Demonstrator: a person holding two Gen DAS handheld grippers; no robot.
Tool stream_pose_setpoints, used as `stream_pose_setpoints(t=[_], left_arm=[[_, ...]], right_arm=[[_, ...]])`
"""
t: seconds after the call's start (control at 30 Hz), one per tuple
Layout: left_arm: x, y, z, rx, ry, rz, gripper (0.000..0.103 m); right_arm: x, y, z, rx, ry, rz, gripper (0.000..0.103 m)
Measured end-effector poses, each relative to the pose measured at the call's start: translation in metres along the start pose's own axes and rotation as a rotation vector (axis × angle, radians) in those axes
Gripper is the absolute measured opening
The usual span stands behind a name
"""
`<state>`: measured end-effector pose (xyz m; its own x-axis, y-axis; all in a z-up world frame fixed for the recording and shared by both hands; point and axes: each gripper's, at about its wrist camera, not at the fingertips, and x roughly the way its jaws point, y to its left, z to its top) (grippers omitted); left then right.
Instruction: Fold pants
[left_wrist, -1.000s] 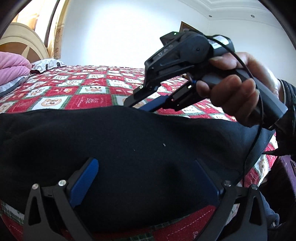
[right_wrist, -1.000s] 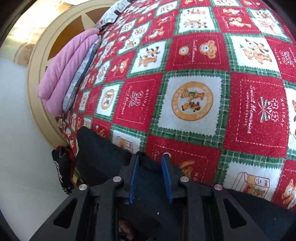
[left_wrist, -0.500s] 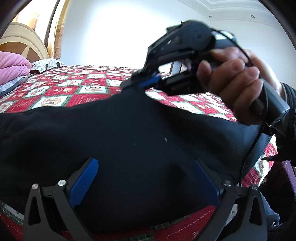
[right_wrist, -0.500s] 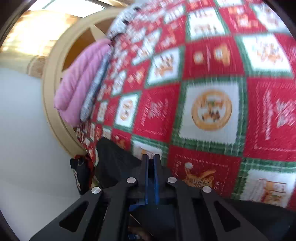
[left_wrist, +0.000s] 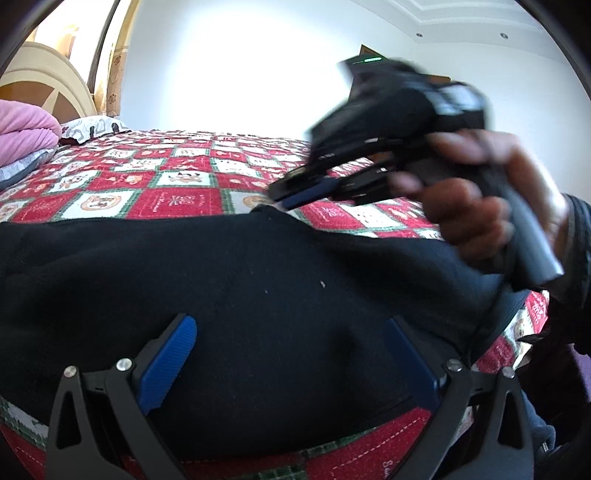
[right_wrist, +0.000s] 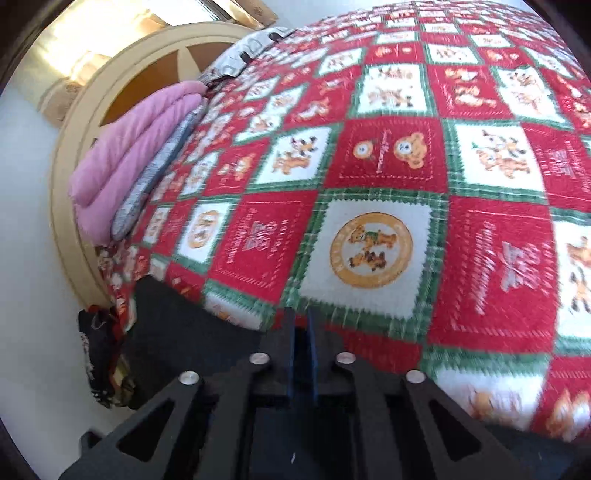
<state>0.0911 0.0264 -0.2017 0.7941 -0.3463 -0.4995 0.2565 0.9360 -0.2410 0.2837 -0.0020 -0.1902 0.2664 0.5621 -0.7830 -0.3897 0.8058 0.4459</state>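
black pants (left_wrist: 258, 295) edge, right tool (left_wrist: 295, 195) opening

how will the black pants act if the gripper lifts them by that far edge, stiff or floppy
Probably floppy: the black pants lie in soft humps on the quilt and peak up where the right gripper meets their edge, its jaws opening slightly. Likely to sag and trail from one lifted point. They seem unlikely to slide freely, since the quilt looks fuzzy.

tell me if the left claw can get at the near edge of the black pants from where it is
Probably yes: the left claw is open over the black pants, with nothing between. The right claw, its jaws opening, works the far edge, clear of it.
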Motion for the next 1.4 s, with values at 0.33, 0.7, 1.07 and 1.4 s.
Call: stream_pose_setpoints(t=[0.33,0.7,1.07,1.4], left_arm=[[-0.002,-0.011,-0.001,0.040,0.009,0.023,0.103],[-0.001,-0.032,-0.013,0.158,0.105,0.069,0.103],[-0.002,-0.034,-0.015,0.169,0.129,0.078,0.103],[-0.010,-0.018,-0.002,0.146,0.125,0.050,0.103]], right_arm=[[-0.130,-0.013,-0.124,-0.205,-0.135,-0.455,0.038],[-0.126,-0.057,-0.224,-0.173,-0.118,-0.605,0.038],[-0.145,-0.061,-0.227,-0.152,-0.210,-0.606,0.039],[-0.143,-0.065,-0.229,-0.156,-0.213,-0.576,0.055]])
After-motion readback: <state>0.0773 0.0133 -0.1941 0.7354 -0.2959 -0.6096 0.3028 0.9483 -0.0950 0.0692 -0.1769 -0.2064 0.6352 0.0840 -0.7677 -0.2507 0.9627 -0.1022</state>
